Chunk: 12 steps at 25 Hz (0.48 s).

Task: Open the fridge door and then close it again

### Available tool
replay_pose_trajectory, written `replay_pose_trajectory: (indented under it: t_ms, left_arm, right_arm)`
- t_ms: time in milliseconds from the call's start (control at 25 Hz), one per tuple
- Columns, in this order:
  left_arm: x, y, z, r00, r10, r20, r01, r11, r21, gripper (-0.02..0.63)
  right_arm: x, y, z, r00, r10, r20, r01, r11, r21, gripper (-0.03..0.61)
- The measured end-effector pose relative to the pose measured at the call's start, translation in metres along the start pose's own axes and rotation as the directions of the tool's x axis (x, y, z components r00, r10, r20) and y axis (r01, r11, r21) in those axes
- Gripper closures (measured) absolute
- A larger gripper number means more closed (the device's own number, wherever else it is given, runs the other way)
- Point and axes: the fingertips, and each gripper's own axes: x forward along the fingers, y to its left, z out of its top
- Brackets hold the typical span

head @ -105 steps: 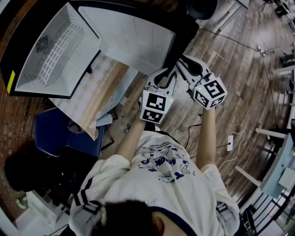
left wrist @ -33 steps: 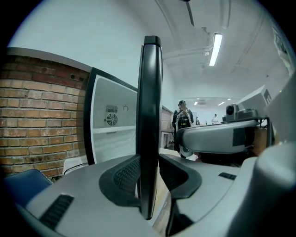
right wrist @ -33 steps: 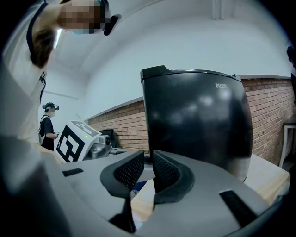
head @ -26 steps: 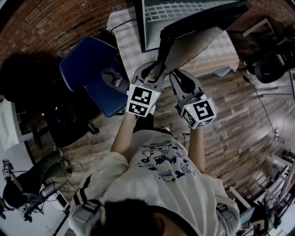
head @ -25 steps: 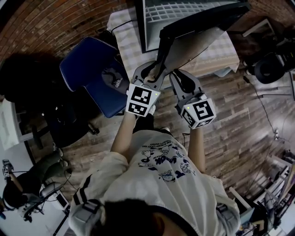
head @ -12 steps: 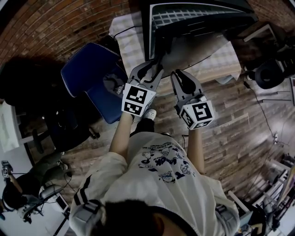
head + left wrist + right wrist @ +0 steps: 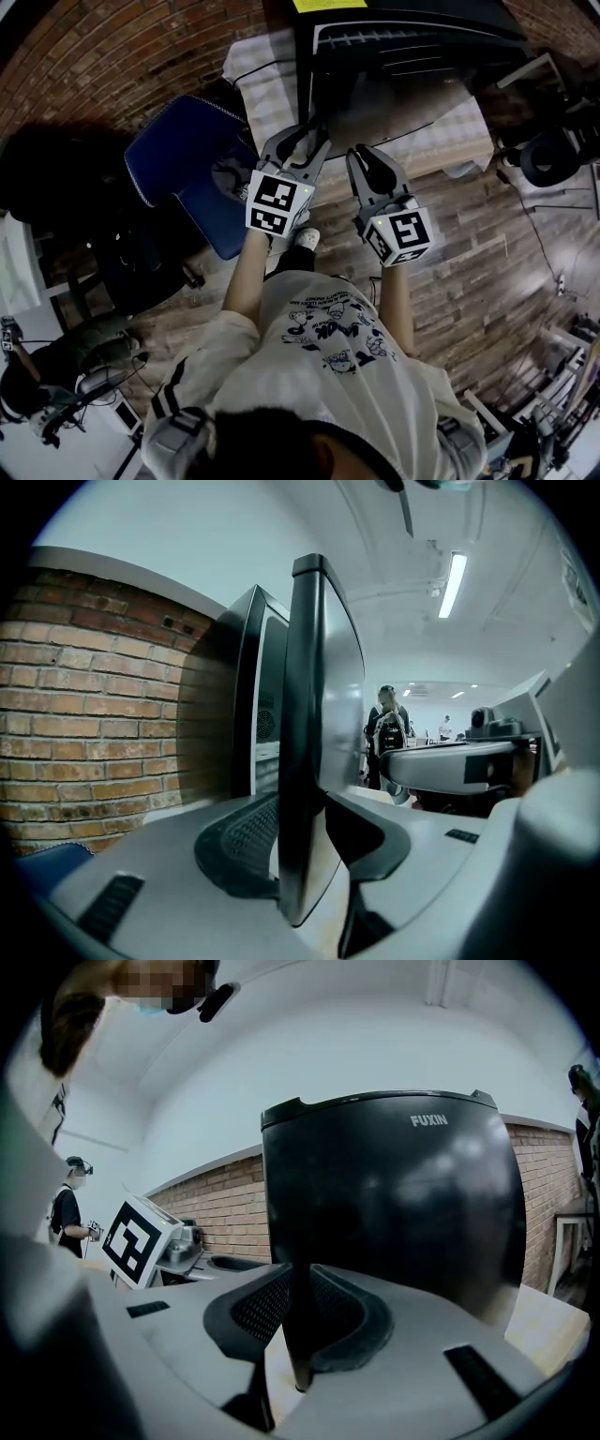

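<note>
A black mini fridge (image 7: 412, 23) stands on a table with a checked cloth (image 7: 267, 80). Its door (image 7: 403, 58) is almost closed, and only a thin strip of white shelf shows behind it. My left gripper (image 7: 311, 131) holds the door's free edge. In the left gripper view the door slab (image 7: 319, 714) stands between the two pads (image 7: 239, 841) of that gripper (image 7: 314, 855), with the fridge body (image 7: 248, 686) behind. My right gripper (image 7: 364, 157) is just to the right, its jaws nearly together and empty. In the right gripper view the gripper (image 7: 298, 1326) points at the dark door front (image 7: 394, 1204).
A blue chair (image 7: 187, 159) stands left of the table, close to my left arm. A brick wall (image 7: 84, 714) runs behind the fridge. Wooden floor (image 7: 469, 244) lies to the right, with dark equipment (image 7: 548, 155) at the far right. People (image 7: 386, 724) stand in the distance.
The door has swung from wide open, with white shelves showing, to nearly closed. Both grippers have moved forward with it toward the fridge.
</note>
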Motion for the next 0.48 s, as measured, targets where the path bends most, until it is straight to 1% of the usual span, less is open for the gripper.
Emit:
replay_pose_trajectory:
  t_ms: [320, 480]
  left_arm:
    - [0.011, 0.019, 0.004, 1.000, 0.009, 0.000, -0.009, 1.000, -0.003, 0.460]
    - [0.015, 0.029, 0.006, 1.000, 0.027, 0.005, -0.027, 1.000, -0.011, 0.460]
  right_arm:
    - [0.014, -0.005, 0.001, 1.000, -0.005, 0.001, 0.005, 1.000, 0.006, 0.506]
    - [0.020, -0.008, 0.002, 1.000, -0.017, 0.003, 0.017, 1.000, 0.010, 0.507]
